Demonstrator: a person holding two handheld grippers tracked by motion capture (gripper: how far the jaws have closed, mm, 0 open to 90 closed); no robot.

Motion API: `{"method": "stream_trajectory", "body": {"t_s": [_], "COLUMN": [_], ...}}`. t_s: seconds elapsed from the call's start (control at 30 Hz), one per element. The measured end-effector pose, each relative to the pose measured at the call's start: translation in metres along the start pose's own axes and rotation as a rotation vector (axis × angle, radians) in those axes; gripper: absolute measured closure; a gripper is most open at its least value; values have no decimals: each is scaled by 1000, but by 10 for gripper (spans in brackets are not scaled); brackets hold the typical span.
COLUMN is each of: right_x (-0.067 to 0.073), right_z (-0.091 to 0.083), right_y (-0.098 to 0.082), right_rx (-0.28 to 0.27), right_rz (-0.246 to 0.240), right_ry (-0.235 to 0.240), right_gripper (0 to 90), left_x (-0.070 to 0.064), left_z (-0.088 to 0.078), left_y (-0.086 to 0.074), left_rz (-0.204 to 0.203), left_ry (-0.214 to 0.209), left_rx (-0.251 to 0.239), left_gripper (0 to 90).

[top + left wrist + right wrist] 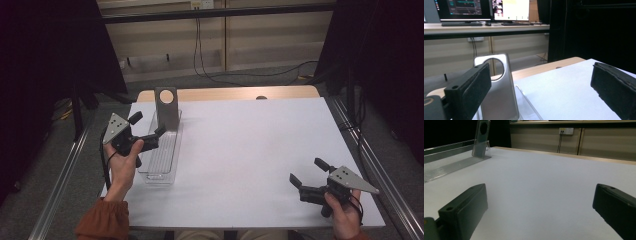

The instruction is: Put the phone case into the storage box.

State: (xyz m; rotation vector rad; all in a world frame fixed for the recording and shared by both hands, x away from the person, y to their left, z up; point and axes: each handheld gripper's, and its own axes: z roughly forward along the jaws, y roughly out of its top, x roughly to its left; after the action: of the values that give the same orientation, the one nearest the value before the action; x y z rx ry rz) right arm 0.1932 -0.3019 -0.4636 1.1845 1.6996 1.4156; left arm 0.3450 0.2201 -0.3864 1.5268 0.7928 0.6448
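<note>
We judged work barely begun: left gripper (148, 125) wide open, empty, near upright silver metal plate with round hole (166, 107) in clear ribbed plastic tray (161, 160); right gripper (306, 175) wide open, empty, well apart.

The clear tray (529, 105) runs off the bottom edge.

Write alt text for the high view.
A person seated at a white table holds an open gripper in each hand: the left gripper hovers over a clear tray at the table's left, the right gripper sits low near the front right corner. A metal plate with a round hole stands upright at the tray's far end.
</note>
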Motion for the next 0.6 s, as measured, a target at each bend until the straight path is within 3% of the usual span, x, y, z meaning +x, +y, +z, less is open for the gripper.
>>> {"method": "stream_trajectory", "body": {"t_s": [0.3, 0.37, 0.6], "right_x": [0, 0, -1], "right_z": [1, 1, 0], "right_y": [0, 0, 0], "right_rx": [-3, -3, -5], "right_rz": [-3, -6, 4], "right_ry": [-7, -7, -11], "right_gripper": [0, 0, 0], "left_x": [-3, -5, -10], "left_z": [-20, -24, -40], "left_y": [-13, -17, -23], "left_rz": [5, -17, 0], "left_ry": [36, 38, 22], "left_rx": [2, -22, -7], "left_gripper": [25, 25, 23]}}
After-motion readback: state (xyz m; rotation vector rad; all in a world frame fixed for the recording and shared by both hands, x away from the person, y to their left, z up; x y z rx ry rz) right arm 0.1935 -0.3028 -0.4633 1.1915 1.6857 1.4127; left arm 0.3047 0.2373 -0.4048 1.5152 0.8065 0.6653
